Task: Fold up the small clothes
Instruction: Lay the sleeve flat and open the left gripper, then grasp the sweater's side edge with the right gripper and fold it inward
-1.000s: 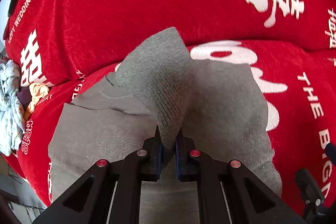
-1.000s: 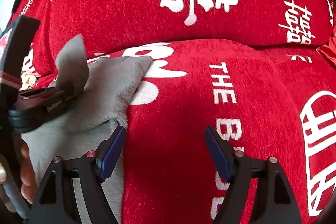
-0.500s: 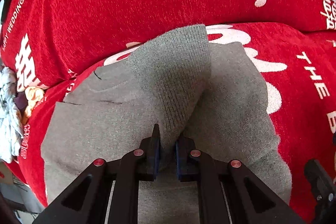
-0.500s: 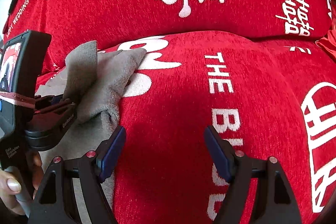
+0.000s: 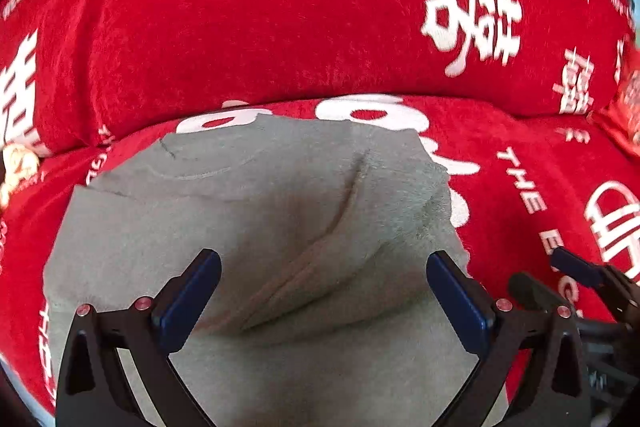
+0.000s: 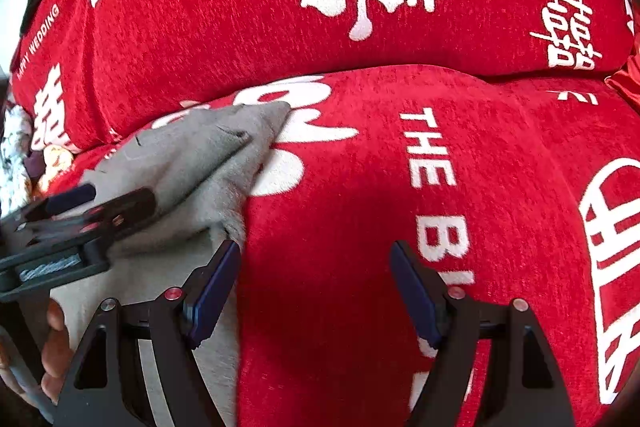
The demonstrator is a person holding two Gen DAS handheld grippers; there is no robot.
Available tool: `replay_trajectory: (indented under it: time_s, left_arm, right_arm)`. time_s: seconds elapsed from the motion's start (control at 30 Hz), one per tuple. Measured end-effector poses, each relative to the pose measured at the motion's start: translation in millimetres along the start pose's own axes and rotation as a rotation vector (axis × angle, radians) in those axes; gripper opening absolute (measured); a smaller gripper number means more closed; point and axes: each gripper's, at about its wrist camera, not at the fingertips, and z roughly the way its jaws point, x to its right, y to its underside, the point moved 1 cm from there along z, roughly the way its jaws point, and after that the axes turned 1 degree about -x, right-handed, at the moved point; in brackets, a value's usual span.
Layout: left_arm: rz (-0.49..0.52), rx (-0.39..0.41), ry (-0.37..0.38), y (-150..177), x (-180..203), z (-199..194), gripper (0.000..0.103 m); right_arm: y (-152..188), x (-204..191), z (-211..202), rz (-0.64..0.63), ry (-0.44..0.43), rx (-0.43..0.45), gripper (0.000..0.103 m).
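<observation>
A small grey knit garment (image 5: 248,227) lies on the red sofa seat, with a folded-over flap and a long diagonal crease on its right half. My left gripper (image 5: 324,291) is open and empty just above the garment's near part. In the right wrist view the garment (image 6: 192,155) lies at the left, and the left gripper (image 6: 80,219) shows over it. My right gripper (image 6: 316,287) is open and empty over the red seat, its left finger at the garment's right edge.
The red sofa cover (image 6: 400,155) with white lettering covers the seat, and a back cushion (image 5: 280,7) rises behind. A pile of light clothes (image 6: 16,155) lies at the far left. The right gripper (image 5: 580,291) shows at the left wrist view's lower right.
My left gripper has opened and let go of the grey flap it held pinched. The flap now lies down on the garment. The right gripper stays open in place.
</observation>
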Motion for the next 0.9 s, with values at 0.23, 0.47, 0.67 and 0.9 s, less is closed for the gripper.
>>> replay_trajectory:
  time_s: [0.23, 0.47, 0.67, 0.9]
  left_arm:
    - [-0.162, -0.038, -0.032, -1.2, -69.8, 7.9, 0.103]
    - [-0.247, -0.132, -0.047, 13.4, -106.6, 35.0, 0.103]
    - [-0.178, -0.130, -0.052, 26.1, -101.5, 37.2, 0.103]
    - [-0.094, -0.093, -0.050, 38.1, -93.2, 26.2, 0.103]
  right_arm:
    - [-40.6, -36.6, 17.6, 0.074, -0.199, -0.034, 0.080]
    - [-68.4, -67.9, 82.9, 0.201, -0.227, -0.209, 0.079]
    - [-57.0, -81.7, 76.4, -0.075, 0.124, -0.175, 0.034]
    - [-28.5, -57.0, 24.7, -0.107, 0.158, -0.129, 0.058]
